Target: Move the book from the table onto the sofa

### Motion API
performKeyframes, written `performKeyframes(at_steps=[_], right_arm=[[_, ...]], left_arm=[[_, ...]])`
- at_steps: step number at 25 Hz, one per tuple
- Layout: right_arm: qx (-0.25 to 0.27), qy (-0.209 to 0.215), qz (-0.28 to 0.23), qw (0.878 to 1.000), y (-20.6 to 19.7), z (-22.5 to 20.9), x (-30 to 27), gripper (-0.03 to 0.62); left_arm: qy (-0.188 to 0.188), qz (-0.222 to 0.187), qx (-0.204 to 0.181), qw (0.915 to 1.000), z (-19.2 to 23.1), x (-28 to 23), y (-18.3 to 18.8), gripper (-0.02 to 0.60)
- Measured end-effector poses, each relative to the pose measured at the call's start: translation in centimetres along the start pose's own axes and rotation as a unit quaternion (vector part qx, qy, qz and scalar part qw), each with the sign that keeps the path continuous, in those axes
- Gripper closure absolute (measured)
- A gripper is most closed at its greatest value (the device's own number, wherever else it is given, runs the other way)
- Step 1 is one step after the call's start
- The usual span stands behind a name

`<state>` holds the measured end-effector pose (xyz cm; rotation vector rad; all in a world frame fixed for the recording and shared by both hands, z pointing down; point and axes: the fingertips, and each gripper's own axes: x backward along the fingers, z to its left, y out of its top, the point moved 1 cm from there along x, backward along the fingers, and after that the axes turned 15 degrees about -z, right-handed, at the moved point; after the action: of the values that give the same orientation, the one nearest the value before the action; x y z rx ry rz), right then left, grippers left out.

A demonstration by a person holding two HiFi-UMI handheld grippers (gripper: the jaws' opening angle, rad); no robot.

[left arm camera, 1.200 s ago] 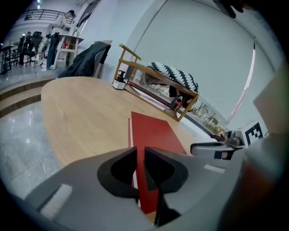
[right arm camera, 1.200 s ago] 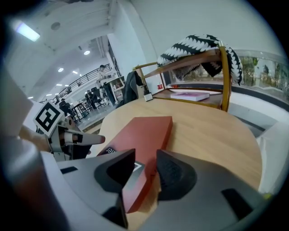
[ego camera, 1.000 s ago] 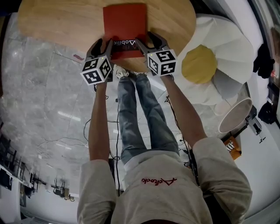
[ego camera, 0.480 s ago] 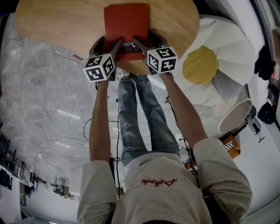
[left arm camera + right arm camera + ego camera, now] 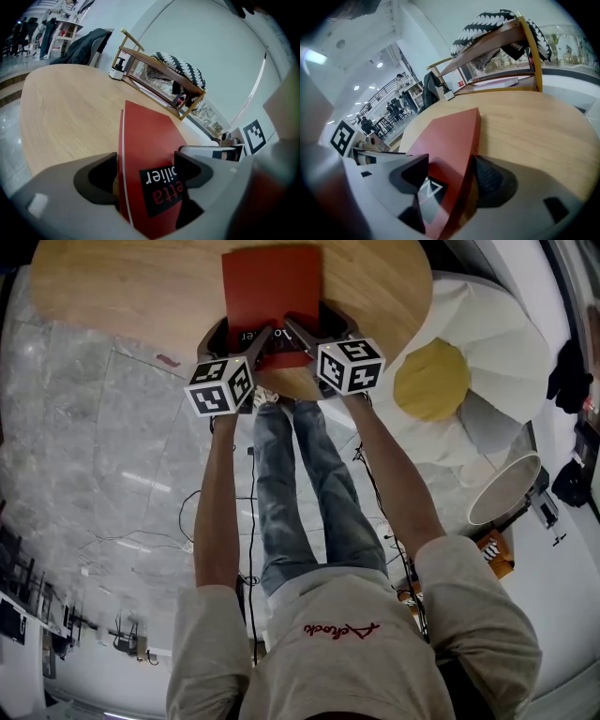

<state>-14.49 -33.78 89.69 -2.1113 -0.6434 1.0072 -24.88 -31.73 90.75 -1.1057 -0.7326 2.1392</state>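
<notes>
both sets of jaws have just been opening and now stand wide, pressing on nothing. the risk i see: each has only a corner of the book (image 5: 146, 133) between them, so a shallow bite there may let the cover sag open or the book swing and slip on the carry. closing unevenly could also push it across the table (image 5: 122, 287) instead of gripping it.

the left gripper (image 5: 146, 174) straddles the near left corner, one jaw just clear of the spine side, the other over the cover. the right gripper (image 5: 451, 182) straddles the near right corner, one jaw above the cover, one beside the edge. the book lies flat on the table. the white and yellow sofa (image 5: 497, 343), as i take it, sits well apart to the right.
</notes>
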Motion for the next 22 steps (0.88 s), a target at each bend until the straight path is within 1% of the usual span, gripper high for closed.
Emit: performKeyframes(at_steps=[11, 15, 16, 22], right_arm=[[0.005, -0.013, -0.008, 1.000, -0.1, 0.2, 0.0, 0.326], [0.012, -0.014, -0.005, 1.000, -0.1, 0.5, 0.2, 0.326], [0.014, -0.014, -0.005, 1.000, -0.1, 0.5, 0.3, 0.326], [0.025, -0.014, -0.007, 1.000, 0.5, 1.3, 1.1, 0.326]], left_arm=[[0.026, -0.010, -0.020, 0.9994, 0.0, 0.0, -0.1, 0.216], [0.026, -0.009, -0.021, 0.9994, -0.2, 0.3, -0.2, 0.221], [0.026, -0.009, -0.022, 0.9994, -0.4, 0.4, -0.2, 0.238], [0.027, -0.015, -0.016, 0.9994, -0.9, 1.3, 0.1, 0.238]])
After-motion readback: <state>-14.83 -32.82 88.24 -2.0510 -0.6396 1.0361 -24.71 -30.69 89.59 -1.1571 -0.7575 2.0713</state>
